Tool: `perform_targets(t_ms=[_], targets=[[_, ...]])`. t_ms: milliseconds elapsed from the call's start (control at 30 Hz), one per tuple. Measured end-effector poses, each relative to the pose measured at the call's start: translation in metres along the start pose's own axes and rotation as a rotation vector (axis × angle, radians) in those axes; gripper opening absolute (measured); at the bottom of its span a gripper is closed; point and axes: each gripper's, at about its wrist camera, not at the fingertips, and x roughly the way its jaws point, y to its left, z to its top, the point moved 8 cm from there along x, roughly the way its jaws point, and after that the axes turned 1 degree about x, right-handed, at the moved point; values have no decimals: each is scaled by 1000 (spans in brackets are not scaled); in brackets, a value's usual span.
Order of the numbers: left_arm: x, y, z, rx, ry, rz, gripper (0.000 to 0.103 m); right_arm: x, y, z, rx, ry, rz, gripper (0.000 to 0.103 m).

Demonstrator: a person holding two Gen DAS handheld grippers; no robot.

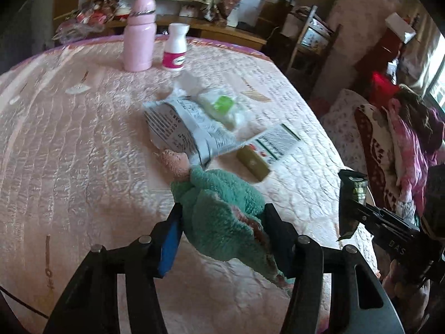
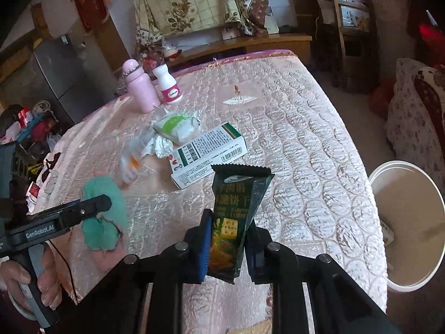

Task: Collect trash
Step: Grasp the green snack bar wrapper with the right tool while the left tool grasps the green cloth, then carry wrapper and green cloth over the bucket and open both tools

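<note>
My left gripper [image 1: 224, 222] is shut on a green and pink fleece cloth [image 1: 222, 194], held just above the pink quilted tabletop [image 1: 69, 153]. The same cloth [image 2: 103, 222] hangs at the left in the right wrist view. My right gripper [image 2: 229, 222] is shut on a dark green cracker wrapper [image 2: 236, 189] that stands upright between its pads. Loose on the table lie a grey-white snack bag [image 1: 180, 128], a green and white packet [image 2: 175, 125], crumpled tissue [image 2: 158, 144], a white and green carton [image 2: 208, 156] and a small olive packet [image 1: 253, 164].
A pink flask [image 1: 139, 36] and a white bottle with a pink label [image 1: 175, 47] stand at the table's far edge. A white bucket [image 2: 434, 211] sits on the floor off the table's right side. Chairs and draped furniture ring the table.
</note>
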Motion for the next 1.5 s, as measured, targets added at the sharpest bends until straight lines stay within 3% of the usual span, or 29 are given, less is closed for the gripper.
perform_targets(t_ms=[533,933,1500], targets=[[-5,-47,-7,114,-27,45,59,-25,-9,-7,-6,-37,-19,23],[2,-94,-10,186,-8,-24,59,-50,-42,-11,37,-69,-68,23],[20,-188,-18,293,23,-103,59,-109,-131,-16,155,-157,-160,23]])
